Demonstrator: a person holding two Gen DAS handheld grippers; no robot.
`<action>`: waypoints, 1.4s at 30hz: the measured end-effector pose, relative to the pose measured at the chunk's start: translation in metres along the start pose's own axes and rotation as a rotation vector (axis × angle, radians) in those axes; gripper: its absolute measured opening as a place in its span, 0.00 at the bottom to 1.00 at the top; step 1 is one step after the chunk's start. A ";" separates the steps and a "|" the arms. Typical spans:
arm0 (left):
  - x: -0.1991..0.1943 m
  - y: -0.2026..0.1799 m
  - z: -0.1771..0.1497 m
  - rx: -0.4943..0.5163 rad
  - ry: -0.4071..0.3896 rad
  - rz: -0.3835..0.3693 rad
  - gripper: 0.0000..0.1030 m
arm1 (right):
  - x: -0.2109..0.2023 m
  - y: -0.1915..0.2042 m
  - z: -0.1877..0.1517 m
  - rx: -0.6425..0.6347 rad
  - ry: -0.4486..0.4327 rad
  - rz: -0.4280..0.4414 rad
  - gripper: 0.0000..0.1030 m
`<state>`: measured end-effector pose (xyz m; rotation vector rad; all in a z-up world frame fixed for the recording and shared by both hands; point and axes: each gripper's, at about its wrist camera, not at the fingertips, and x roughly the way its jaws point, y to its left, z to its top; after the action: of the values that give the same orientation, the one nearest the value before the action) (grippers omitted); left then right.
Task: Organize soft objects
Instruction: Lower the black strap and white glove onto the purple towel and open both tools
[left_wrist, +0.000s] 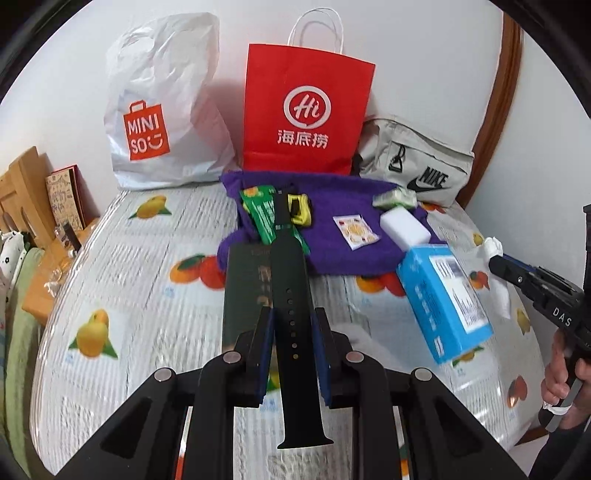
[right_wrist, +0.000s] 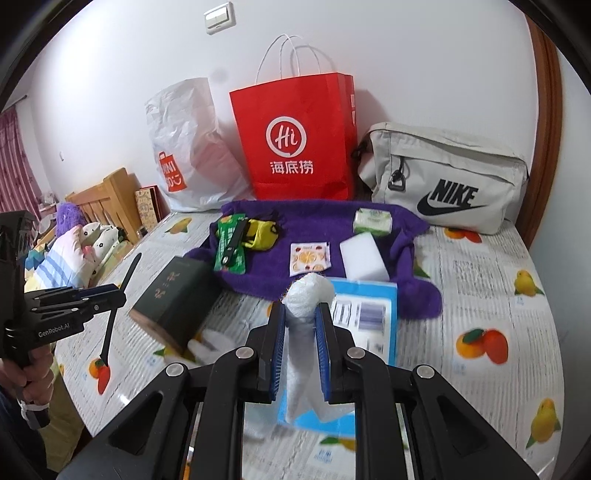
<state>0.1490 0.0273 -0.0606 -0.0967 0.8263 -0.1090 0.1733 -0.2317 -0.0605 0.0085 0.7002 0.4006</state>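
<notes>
A long black perforated rubber strap (left_wrist: 290, 325) is gripped by the left gripper (left_wrist: 291, 328) at 6 o'clock of the purple fleece cloth (left_wrist: 332, 240). A rolled white cloth (right_wrist: 306, 295) is clamped by the right gripper (right_wrist: 300, 325), above the blue box (right_wrist: 369, 317).

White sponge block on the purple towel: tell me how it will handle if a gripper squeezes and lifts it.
The white sponge block looks like plain foam, so it is probably very light and would likely dent under the pads. Its flat rectangular faces suggest it won't roll. Resting on the fuzzy purple towel, it would probably drag rather than slide if pushed.
</notes>
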 end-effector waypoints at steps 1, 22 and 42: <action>0.003 0.001 0.005 0.002 0.000 -0.003 0.19 | 0.003 -0.001 0.004 -0.001 0.002 0.002 0.16; 0.077 0.005 0.098 0.008 -0.005 -0.029 0.19 | 0.086 -0.018 0.060 -0.017 0.045 0.035 0.16; 0.155 0.025 0.132 -0.036 0.067 -0.024 0.20 | 0.167 -0.040 0.066 -0.003 0.204 0.030 0.17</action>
<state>0.3523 0.0374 -0.0872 -0.1378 0.8945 -0.1203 0.3444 -0.1998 -0.1200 -0.0251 0.9014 0.4354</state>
